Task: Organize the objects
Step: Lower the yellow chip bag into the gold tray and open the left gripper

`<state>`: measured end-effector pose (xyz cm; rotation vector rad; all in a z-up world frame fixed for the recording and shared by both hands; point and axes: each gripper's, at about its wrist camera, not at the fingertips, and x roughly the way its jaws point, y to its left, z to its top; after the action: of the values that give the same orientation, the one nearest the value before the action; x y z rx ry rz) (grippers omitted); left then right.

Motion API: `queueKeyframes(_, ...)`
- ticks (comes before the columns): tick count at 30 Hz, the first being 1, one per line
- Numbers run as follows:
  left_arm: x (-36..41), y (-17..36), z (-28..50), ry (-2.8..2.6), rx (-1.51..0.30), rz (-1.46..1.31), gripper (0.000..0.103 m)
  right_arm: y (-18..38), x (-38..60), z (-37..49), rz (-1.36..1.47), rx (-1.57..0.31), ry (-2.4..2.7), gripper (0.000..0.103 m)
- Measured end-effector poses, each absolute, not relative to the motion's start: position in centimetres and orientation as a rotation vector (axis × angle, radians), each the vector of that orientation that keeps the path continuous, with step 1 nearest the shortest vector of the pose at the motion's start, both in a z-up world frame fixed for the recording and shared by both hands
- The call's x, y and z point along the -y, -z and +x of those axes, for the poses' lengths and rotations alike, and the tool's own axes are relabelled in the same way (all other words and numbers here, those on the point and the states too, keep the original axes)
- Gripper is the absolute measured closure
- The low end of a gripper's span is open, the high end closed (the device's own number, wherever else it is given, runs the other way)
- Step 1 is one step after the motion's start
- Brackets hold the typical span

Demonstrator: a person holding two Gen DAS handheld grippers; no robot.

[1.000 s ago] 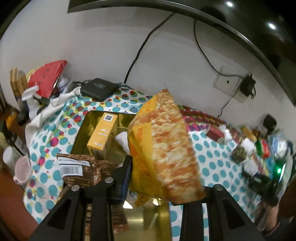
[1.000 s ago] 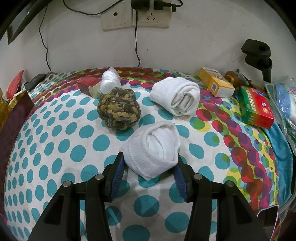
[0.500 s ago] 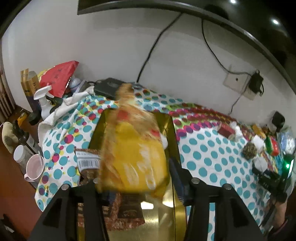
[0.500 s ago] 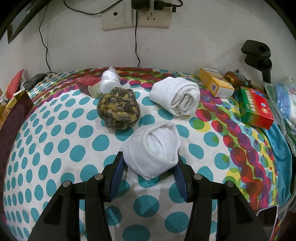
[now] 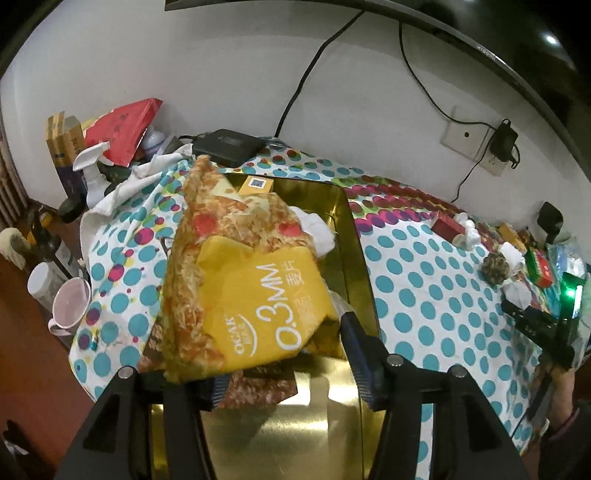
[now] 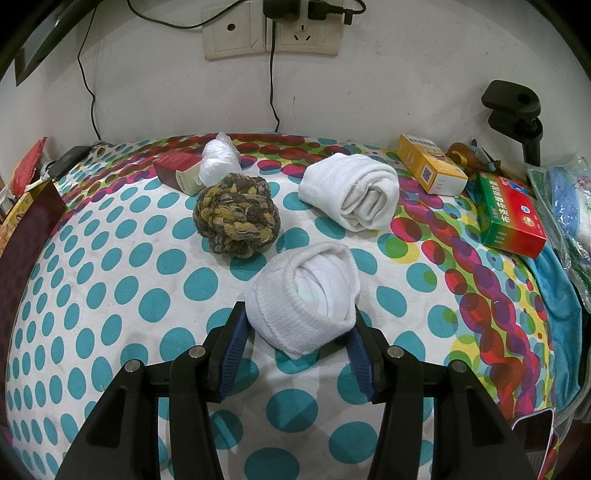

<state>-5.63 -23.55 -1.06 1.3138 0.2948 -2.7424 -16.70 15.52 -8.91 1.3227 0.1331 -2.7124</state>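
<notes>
Left wrist view: the left hand-held gripper stands wide apart, seemingly released from the yellow snack bag lying over the gold tin.

Right wrist view: the right hand-held gripper clasps the rolled white sock on the dotted surface, near the knotted rope ball.

A white plastic spray bottle stands beside a pale pink ceramic mug. White wall sockets hold black plugs above the polka-dot tablecloth.
</notes>
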Motion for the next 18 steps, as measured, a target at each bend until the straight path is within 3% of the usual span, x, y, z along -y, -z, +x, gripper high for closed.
queueKeyframes(18,21.9,-0.7,0.5,2.785,-0.351,1.235,0.048,9.0,-15.5,-16.6,1.324,-0.131,2.715,0.053)
